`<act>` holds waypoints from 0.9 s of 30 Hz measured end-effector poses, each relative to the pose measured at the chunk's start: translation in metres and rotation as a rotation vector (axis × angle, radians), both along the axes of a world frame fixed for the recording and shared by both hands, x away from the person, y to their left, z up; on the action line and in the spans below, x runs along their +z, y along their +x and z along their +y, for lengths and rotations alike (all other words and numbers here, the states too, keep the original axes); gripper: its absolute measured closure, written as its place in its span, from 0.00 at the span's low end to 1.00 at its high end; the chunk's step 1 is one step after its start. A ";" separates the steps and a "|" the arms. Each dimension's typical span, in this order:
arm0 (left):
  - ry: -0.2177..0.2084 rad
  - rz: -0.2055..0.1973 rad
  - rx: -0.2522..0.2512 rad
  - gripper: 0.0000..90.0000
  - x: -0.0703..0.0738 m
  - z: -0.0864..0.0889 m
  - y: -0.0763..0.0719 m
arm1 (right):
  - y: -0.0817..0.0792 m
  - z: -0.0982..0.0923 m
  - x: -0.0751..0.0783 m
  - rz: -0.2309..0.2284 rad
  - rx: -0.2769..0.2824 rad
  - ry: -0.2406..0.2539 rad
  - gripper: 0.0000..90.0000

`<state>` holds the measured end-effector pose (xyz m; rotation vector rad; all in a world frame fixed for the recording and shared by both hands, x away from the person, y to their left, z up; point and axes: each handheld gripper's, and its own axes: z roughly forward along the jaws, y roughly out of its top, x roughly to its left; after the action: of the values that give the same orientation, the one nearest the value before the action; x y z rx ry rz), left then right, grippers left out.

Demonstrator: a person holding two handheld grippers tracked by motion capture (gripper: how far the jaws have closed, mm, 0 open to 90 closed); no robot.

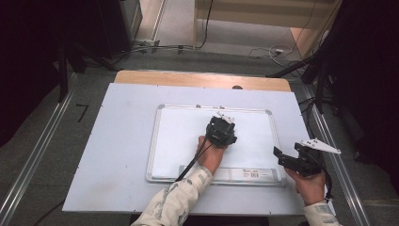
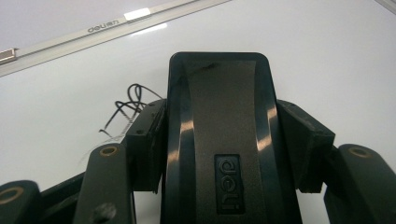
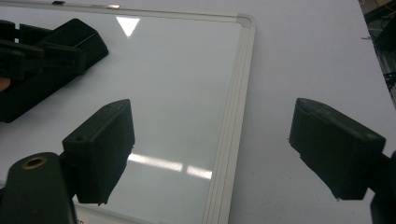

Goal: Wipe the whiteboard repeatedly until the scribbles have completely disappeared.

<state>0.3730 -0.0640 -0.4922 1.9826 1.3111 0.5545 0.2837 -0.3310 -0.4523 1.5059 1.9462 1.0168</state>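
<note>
Left gripper (image 2: 219, 140) clamped on a black whiteboard eraser (image 2: 219, 116), one jaw pressed to each long side, "deli" moulded into a small raised plate on the eraser's back. Held flat against the whiteboard (image 1: 179, 141), near the middle of its surface, toward the far edge in the high view. A thin black scribble (image 2: 128, 105) on the white surface just beside the eraser. "deli" again printed on the whiteboard's silver frame (image 2: 100, 29), plus some small characters too fine to read. A barcode sticker (image 1: 251, 173) on the tray strip along the board's near edge, text illegible. Right gripper (image 3: 224, 154) hovering over the board's right edge near its near corner, jaws spread wide with nothing between. Board lying on a pale sheet (image 1: 117, 141) covering the table.
</note>
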 end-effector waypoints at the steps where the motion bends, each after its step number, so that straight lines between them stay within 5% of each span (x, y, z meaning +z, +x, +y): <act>1: 0.000 0.000 0.006 0.45 0.000 0.002 0.001 | 0.000 0.000 0.000 -0.001 0.000 -0.001 0.14; 19: 0.001 0.002 0.126 0.45 0.000 0.062 0.023 | -0.002 -0.001 0.000 0.002 -0.007 -0.006 0.14; 27: -0.004 0.002 0.150 0.45 0.000 0.069 0.034 | -0.001 -0.001 0.000 0.003 -0.007 -0.006 0.14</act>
<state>0.4070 0.0050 -0.4922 1.8920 1.4696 0.6202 0.2822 -0.3316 -0.4527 1.5114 1.9429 1.0050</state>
